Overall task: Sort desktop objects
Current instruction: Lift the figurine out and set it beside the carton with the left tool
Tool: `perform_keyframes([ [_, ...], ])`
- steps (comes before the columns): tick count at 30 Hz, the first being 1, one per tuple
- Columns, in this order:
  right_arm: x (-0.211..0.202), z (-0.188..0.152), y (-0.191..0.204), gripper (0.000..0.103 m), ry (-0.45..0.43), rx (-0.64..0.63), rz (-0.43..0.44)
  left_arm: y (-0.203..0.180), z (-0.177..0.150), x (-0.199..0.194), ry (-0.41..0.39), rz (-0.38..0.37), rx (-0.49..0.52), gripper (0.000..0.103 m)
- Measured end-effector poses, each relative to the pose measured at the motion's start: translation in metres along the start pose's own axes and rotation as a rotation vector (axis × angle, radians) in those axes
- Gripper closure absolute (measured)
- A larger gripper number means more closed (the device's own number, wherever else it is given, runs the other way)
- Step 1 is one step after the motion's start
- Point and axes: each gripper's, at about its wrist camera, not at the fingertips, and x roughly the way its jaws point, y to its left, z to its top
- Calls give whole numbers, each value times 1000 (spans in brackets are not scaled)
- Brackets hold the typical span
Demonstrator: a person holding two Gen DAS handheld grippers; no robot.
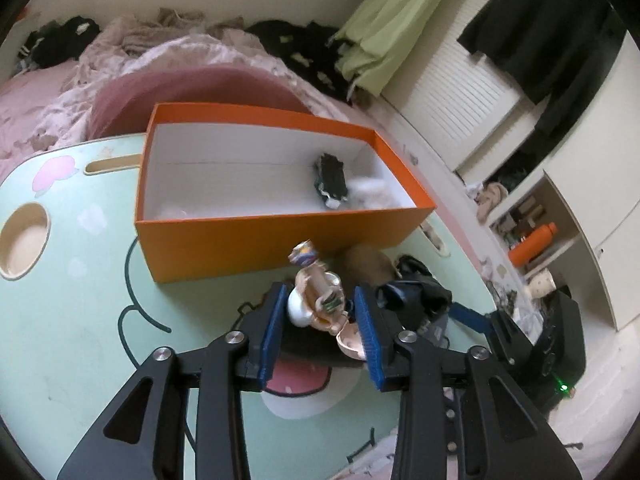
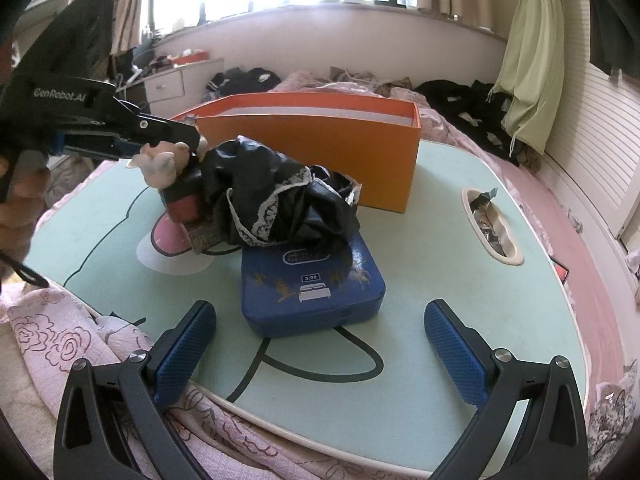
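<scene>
Our left claw [image 1: 320, 312] brackets a figurine [image 1: 318, 300]; ahead, the orange box [image 1: 256, 236] holds two items. Right claw [image 2: 320, 344] wide, empty; tin [image 2: 312, 288] and cloth [image 2: 280, 196] ahead remain.

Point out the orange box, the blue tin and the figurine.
orange box [image 1: 256, 240], left wrist view, near outer wall.
blue tin [image 2: 316, 300], right wrist view, bare part of lid.
figurine [image 1: 316, 300], left wrist view, its body between the left gripper's pads.

left gripper [image 1: 320, 312] | fingers around figurine [image 1: 320, 300] | orange box [image 1: 280, 236] beyond
</scene>
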Motion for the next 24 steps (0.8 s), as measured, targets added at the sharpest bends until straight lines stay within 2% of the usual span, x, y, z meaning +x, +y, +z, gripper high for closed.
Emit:
perform_keyframes([
  [3,0,0,0,0,0,0,0,3,-3,-2,-16,13,-19,46],
  [5,0,0,0,0,0,0,0,0,-8,-10,-49,56,6,41],
  [8,0,-1,0,0,0,0,0,-6,-20,-23,-88,188,74,27],
  [10,0,-1,0,0,0,0,0,-9,-33,-26,-79,273,126,27],
  [11,0,-1,0,0,0,0,0,-10,-40,-26,-65,292,145,27],
  [17,0,-1,0,0,-1,0,0,-11,-75,-6,28,336,195,25],
  [18,0,-1,0,0,0,0,0,-10,-78,1,38,353,199,14],
  [19,-1,-1,0,0,-2,-1,-2,-14,-78,3,19,376,220,12],
  [21,-1,-1,0,0,-2,-1,0,-14,-78,3,37,351,220,11],
  [24,-1,-1,0,0,-1,-2,-2,-12,-79,1,29,353,211,10],
])
